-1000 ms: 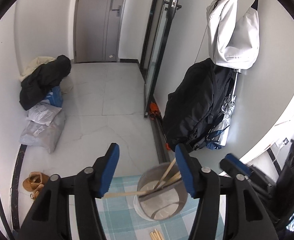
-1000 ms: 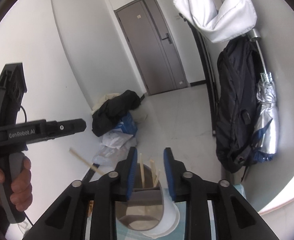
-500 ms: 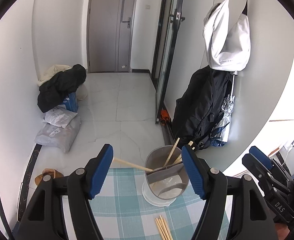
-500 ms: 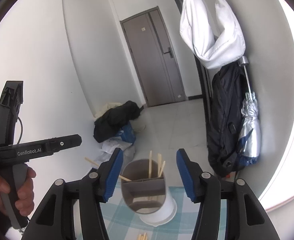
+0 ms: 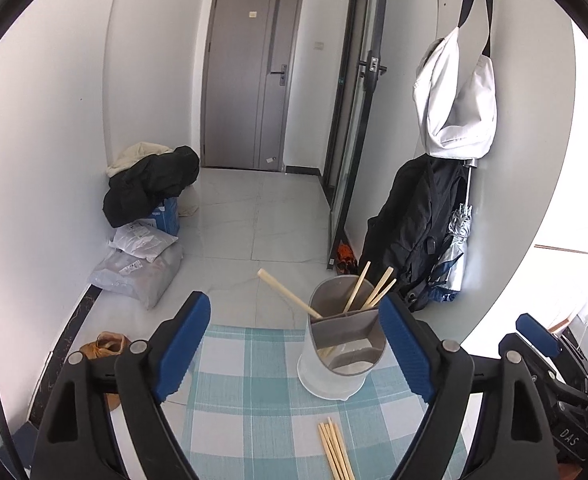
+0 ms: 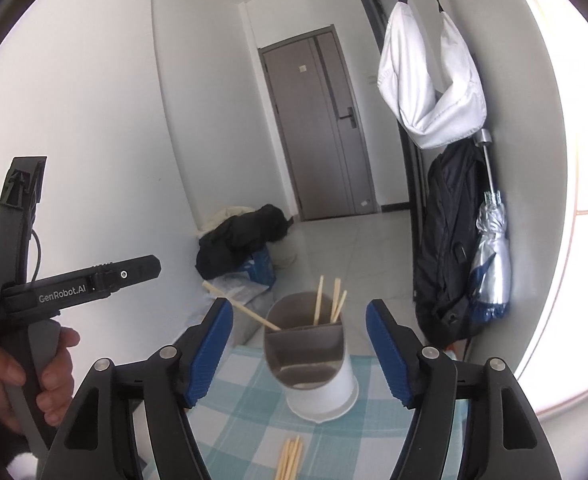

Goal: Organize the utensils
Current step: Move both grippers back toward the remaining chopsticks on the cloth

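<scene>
Left wrist view: left gripper (image 5: 294, 344) had its blue-padded jaws set wide and still opening, nothing pressed between the pads. Utensil holder (image 5: 340, 354) — a grey, divided cup on a white base — stood upright on the teal checked tablecloth (image 5: 250, 408), inside the span of the jaws and close to the right-hand pad; whether it touched that pad could not be told. Chopsticks in the holder (image 5: 356, 293) leaned out of the back compartment, one of them slanting far to the left. Loose bundle of chopsticks (image 5: 336, 450) lay flat on the cloth nearer the camera. Right gripper (image 5: 534, 330) showed at the right edge, beside the table. Beyond: a black backpack (image 5: 410, 236) and white bag (image 5: 454, 108) on the wall.

Right wrist view: right gripper (image 6: 299, 350) also stood apart with jaws opening — the holder (image 6: 314, 368) sat between and beyond them, clear of both pads. Loose chopsticks (image 6: 290, 458) lay near the bottom edge. Person's hand (image 6: 18, 376) gripped the handle of the left gripper's body (image 6: 78, 288) at the left; its fingertips were out of frame here.
</scene>
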Demonstrator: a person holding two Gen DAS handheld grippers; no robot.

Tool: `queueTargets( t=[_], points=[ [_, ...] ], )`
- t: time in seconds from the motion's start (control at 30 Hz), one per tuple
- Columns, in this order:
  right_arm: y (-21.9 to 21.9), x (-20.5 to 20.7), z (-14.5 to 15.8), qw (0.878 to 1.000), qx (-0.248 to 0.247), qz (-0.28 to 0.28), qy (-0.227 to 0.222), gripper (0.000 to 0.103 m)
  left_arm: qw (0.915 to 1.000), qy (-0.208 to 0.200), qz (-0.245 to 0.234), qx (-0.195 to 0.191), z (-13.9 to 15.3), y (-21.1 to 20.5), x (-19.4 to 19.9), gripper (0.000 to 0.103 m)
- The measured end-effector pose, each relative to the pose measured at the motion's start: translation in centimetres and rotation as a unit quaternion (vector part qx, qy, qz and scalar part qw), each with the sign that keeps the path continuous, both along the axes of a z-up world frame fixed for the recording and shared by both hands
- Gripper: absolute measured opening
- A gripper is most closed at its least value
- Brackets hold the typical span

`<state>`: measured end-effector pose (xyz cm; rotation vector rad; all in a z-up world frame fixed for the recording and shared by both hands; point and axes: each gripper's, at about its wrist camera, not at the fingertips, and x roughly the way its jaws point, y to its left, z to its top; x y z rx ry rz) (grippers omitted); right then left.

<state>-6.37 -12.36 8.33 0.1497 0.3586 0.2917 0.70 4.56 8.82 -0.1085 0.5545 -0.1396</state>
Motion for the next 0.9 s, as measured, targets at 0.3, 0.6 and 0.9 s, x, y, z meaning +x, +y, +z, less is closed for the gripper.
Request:
queueTargets(
  t=[0.3, 0.6, 0.9],
  points=[
    [0.8, -2.0, -3.7, 0.999, -0.023, 0.001, 0.025, 0.077, 1.0000, 0.002, 0.002, -0.003, -3.7, 0.0, -2.3, 0.092],
    [0.6, -2.0, -8.7, 0.995, -0.039, -0.025, 0.088, 0.081, 0.9986, 0.048, 0.021, -0.011, -7.5, 0.2, -2.5, 0.092],
    [0.3, -0.5, -12.6, 0.985, -0.057, -0.037, 0.161, 0.081, 0.9956, 0.081, 0.044, -0.013, -10.7, 0.9, -1.3, 0.092]
  ],
)
